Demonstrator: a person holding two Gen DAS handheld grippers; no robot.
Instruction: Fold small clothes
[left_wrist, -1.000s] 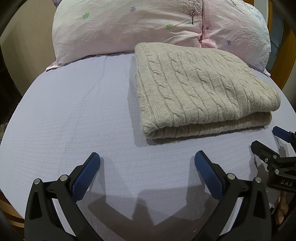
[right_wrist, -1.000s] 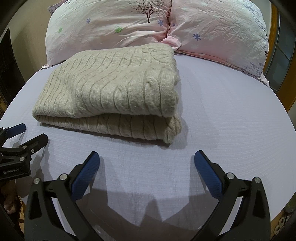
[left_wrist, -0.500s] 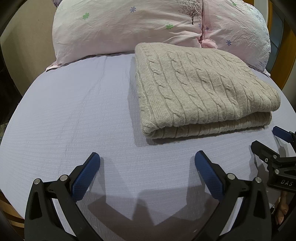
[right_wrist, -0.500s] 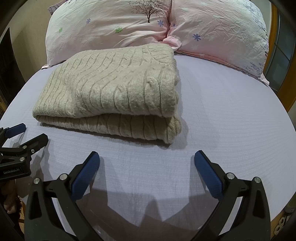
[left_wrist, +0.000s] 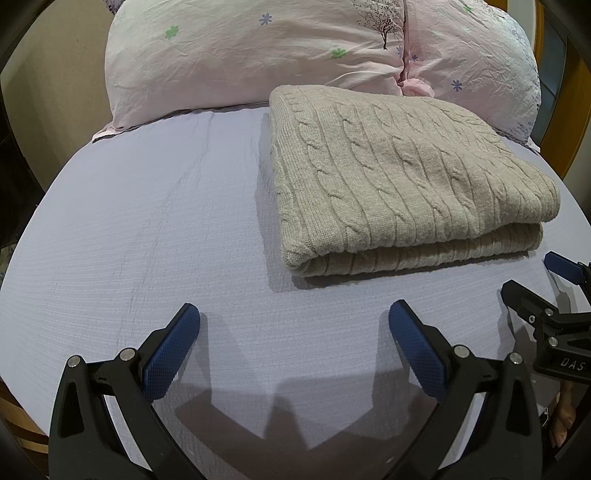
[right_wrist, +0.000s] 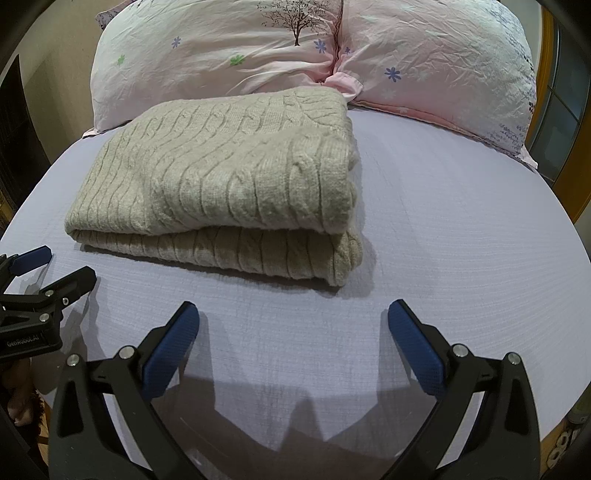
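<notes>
Nearest me, my left gripper (left_wrist: 293, 317) hangs low over the bed sheet (left_wrist: 147, 221), jaws spread wide w/ nothing between them; only bare lavender sheet shows in the gap. Blue pads (left_wrist: 171, 350) face inward, both clear of the fabric. Same story on my right gripper (right_wrist: 293, 315): wide apart, holding nothing, shadow falling on the sheet (right_wrist: 461, 240) just below it. In the left cam I see the right gripper (left_wrist: 546, 288) poking in at the right edge, also splayed; in the right cam the left gripper (right_wrist: 48, 266) pokes in at the left edge. So the 2 grippers sit side by side, apart from each other.

Just past the tips lies the sweater (left_wrist: 399, 177), beige cable-knit, folded into a thick rectangle, 2 stacked layers visible along its near edge. It rests flat on the sheet, not touched by either gripper. From the left cam it sits fwd and to the right; from the right cam the sweater (right_wrist: 229, 177) sits fwd and to the left, so approx between the 2 grippers, a bit beyond them.

Farthest back, pink floral pillows (left_wrist: 258, 48) lean at the head of the bed; the sweater's far edge is close against them (right_wrist: 424, 55).
</notes>
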